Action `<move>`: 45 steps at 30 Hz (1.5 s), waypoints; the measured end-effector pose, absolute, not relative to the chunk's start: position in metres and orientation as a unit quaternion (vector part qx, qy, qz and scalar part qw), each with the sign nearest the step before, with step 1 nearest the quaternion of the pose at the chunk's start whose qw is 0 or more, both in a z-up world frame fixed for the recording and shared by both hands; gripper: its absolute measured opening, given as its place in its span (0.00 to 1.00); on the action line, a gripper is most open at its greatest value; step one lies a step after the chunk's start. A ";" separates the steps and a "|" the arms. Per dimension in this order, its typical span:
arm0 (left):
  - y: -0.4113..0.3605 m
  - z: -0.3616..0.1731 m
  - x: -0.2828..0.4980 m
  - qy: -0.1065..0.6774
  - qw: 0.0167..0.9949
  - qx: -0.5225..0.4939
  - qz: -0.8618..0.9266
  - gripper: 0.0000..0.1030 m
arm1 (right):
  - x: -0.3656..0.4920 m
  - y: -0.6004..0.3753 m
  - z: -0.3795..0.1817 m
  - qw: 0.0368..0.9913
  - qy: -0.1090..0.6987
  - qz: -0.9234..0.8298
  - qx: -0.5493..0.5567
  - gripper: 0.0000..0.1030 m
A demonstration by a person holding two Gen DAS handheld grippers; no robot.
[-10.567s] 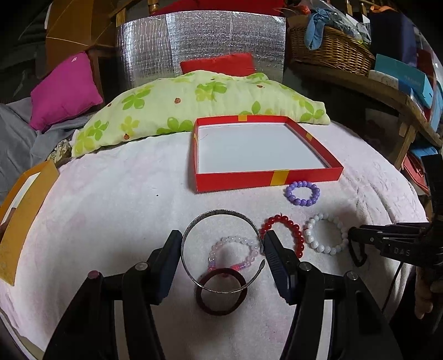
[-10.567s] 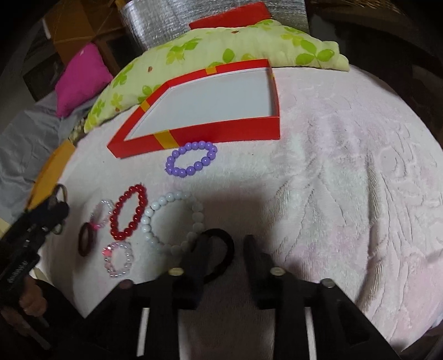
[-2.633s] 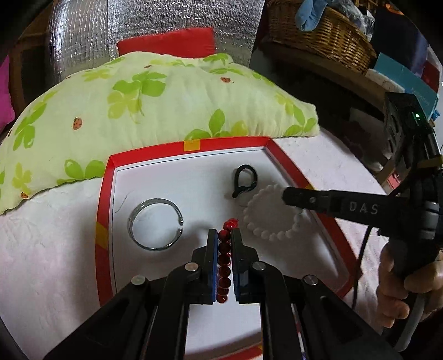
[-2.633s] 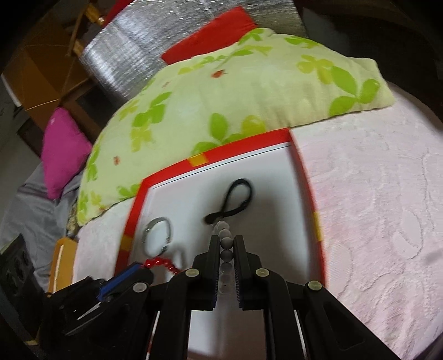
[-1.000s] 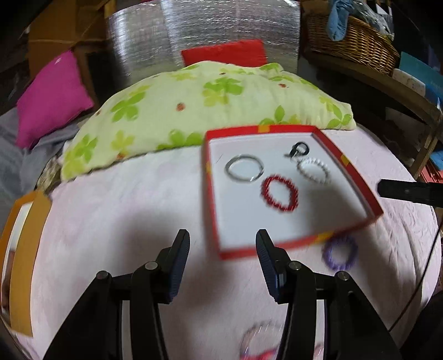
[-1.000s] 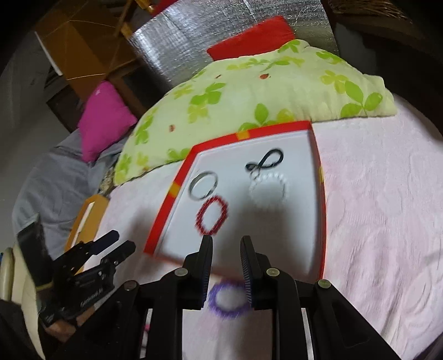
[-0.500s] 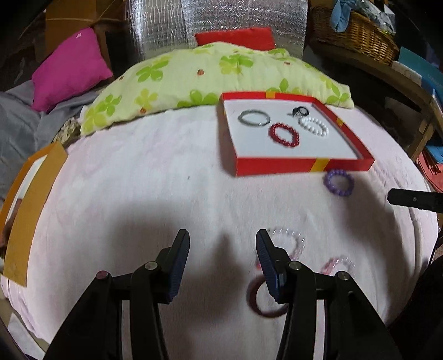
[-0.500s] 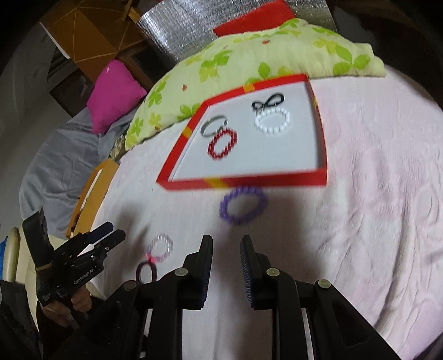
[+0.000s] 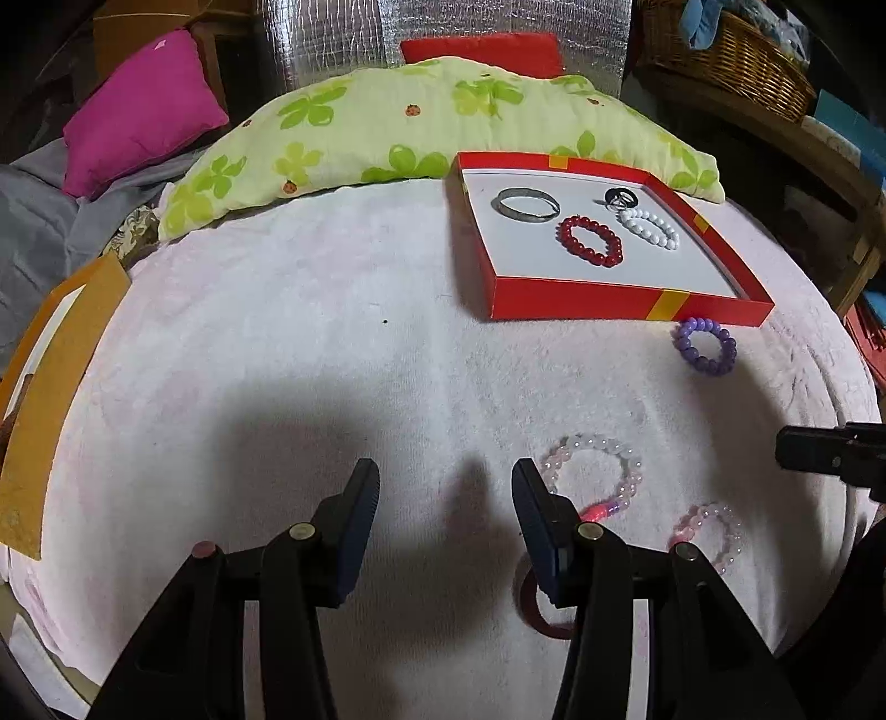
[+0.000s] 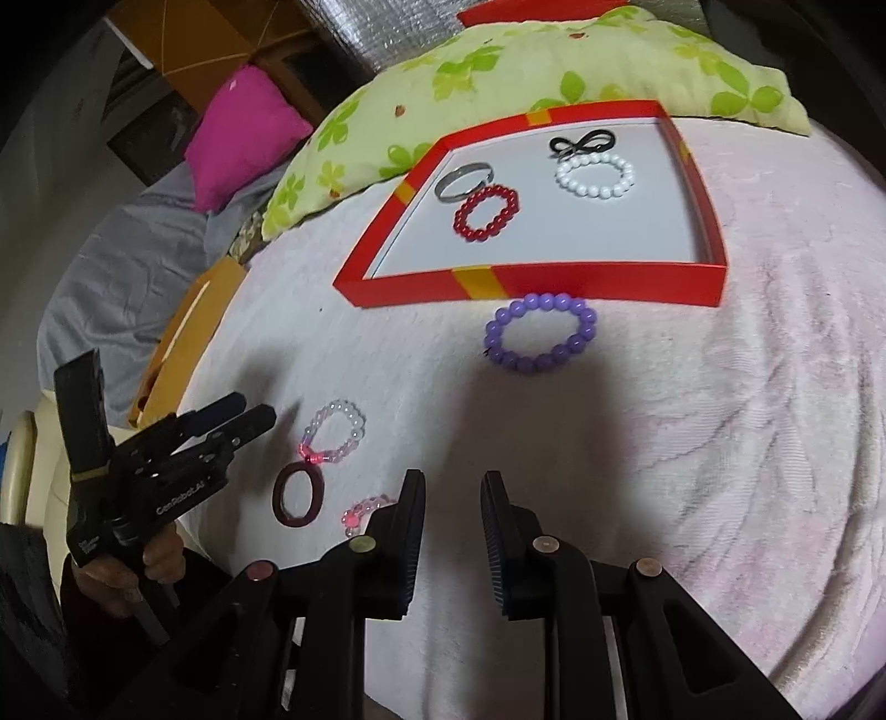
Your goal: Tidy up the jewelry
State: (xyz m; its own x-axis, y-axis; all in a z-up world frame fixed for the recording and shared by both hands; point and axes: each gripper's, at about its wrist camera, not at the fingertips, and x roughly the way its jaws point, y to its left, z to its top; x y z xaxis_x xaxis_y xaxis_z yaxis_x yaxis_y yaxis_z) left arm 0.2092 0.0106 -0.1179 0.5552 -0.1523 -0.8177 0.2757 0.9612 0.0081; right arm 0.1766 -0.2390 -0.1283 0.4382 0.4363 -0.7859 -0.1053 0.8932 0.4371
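A pale pink plush blanket (image 9: 332,360) with an embossed, fuzzy texture covers the work surface. At its 12 o'clock edge lie a green floral pillow (image 9: 387,122), a magenta cushion (image 9: 138,105) and a quilted silver foil panel (image 9: 443,39).

The red cardboard tray (image 10: 554,282) is shallow and rectangular, with yellow tape patches and a smooth white floor. It holds four items: a plain metal bangle (image 10: 462,180), a red bead bracelet (image 10: 487,213) touching that bangle, a white bead bracelet (image 10: 595,174), and a black hair tie (image 10: 581,144) twisted into a figure-eight at the tray's 12 o'clock end.

Outside the tray, a purple bead bracelet (image 10: 540,332) lies just beside the near wall. Nearer the grippers lie a clear pink bead bracelet (image 10: 335,432), a dark maroon hair band (image 10: 299,495) and a smaller pink bead bracelet (image 9: 706,531).

The left gripper (image 9: 446,515) hovers with fingers spread wide, empty. The right gripper (image 10: 453,526) has fingers parted by a narrower gap, also empty.

In the left wrist view, the left gripper's right finger hides part of the maroon band; the right wrist view shows it whole. In the right wrist view, the right gripper's left finger cuts off the smaller pink bracelet. Only the left wrist view shows the wicker basket (image 9: 731,61) at 1 o'clock.
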 end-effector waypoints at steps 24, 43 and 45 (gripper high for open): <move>-0.008 -0.124 0.209 0.463 0.869 0.084 -0.151 0.49 | 0.179 -0.215 -0.138 0.813 0.534 0.187 0.133 0.22; -0.022 -0.135 0.213 0.483 0.854 0.084 -0.174 0.49 | 0.177 -0.198 -0.145 0.808 0.547 0.194 0.098 0.25; -0.023 -0.136 0.213 0.483 0.854 0.086 -0.172 0.49 | 0.176 -0.196 -0.146 0.810 0.547 0.190 0.091 0.35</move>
State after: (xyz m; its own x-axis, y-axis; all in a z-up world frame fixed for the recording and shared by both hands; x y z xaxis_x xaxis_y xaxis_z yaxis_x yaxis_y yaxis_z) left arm 0.2134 -0.0231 -0.1356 0.4744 -0.2098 -0.8549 0.3768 0.9261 -0.0182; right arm 0.1764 -0.1957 -0.1463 0.3293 0.4086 -0.8512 -0.2085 0.9107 0.3565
